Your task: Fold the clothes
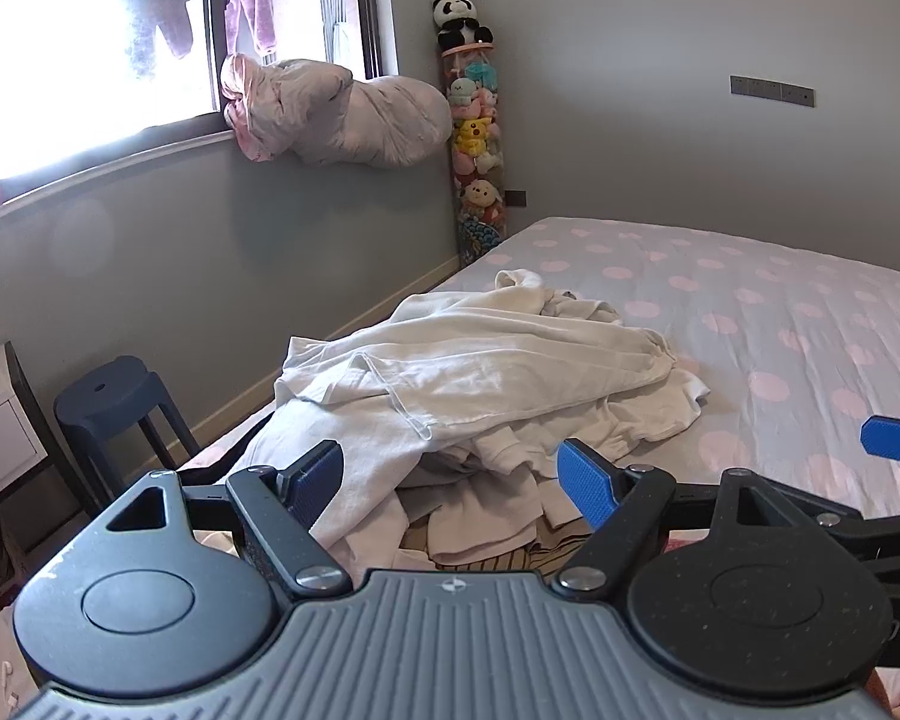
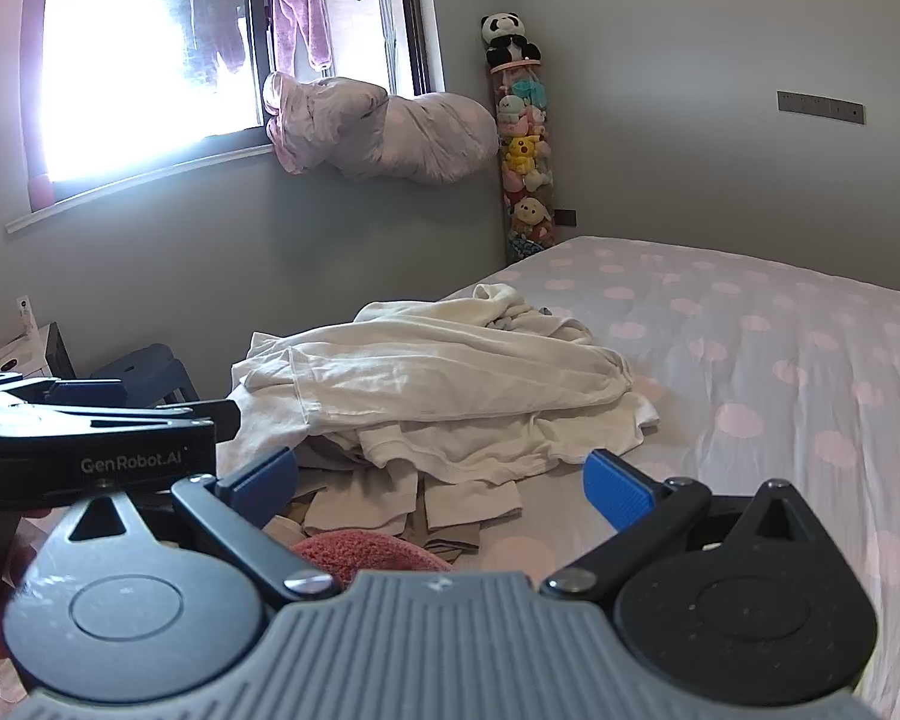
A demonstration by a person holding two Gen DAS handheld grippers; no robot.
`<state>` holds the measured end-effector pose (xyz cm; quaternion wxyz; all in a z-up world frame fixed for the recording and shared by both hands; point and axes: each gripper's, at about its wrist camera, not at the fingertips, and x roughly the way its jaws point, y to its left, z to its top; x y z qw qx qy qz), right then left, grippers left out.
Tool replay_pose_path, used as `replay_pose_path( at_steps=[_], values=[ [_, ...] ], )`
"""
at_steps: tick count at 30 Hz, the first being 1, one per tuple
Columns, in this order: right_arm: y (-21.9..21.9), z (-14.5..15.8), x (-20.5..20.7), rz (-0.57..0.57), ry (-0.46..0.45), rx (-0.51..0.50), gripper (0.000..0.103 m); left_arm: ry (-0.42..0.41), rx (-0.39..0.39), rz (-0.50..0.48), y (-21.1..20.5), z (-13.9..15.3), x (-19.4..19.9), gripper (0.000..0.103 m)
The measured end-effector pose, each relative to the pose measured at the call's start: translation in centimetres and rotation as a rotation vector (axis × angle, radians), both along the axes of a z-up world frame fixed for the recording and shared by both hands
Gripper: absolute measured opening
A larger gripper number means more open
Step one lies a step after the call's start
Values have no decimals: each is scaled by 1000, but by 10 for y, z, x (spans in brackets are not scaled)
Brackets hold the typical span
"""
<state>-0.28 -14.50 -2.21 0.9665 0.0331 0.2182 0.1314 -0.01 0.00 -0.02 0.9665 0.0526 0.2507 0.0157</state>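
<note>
- A loose pile [image 1: 474,384] of white and cream clothes lies rumpled on the near left part of the bed [image 1: 780,312], close to its edge; no piece in it shows a neat fold.
- No folded stack shows anywhere on the bed, so by this view the pile is all left to fold.
- A red cloth [image 2: 354,552] lies just near the pile, partly hidden.
- Left tool [image 1: 450,480] hangs over the pile's near edge, released and grasping nothing.
- Right tool [image 2: 444,480] hangs beside it, likewise spread wide and empty.
</note>
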Motion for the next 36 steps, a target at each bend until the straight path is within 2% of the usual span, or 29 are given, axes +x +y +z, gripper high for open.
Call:
replay_pose_path(
  at_steps=[5,12,22,36],
  values=[
    [-2,-4,-1,-2,-4,4,102,23,21,-7,-2,-2,3,78],
    [-5,-9,-3,-5,-9,9,102,47,-35,21,-2,-9,0,78],
    [-7,-11,-5,-9,-6,19,102,67,-69,40,5,-12,1,78],
    [-2,-13,-3,-11,13,10,102,80,-78,50,8,-17,3,78]
  ],
)
